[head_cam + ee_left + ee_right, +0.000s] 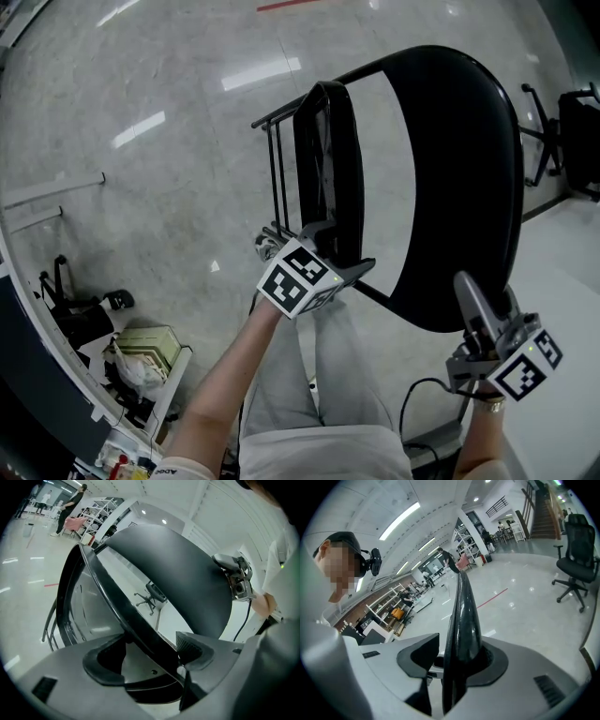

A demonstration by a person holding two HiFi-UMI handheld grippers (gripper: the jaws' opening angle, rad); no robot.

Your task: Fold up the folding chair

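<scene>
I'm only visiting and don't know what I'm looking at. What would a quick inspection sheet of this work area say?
Surface: glossy pale stone floor.
Job's things: black folding chair on the floor; its wide black panel and narrower black-rimmed panel stand apart.
Clutter: pale box and white bag at the floor's edge.
Grippers: left tool has the narrower black-rimmed panel between its jaws, grip unclear; right tool is shut on the wide black panel's edge.
Cables: black cable hangs below the right tool.
Surroundings: black office chair, shelving, staircase, people far off.
</scene>
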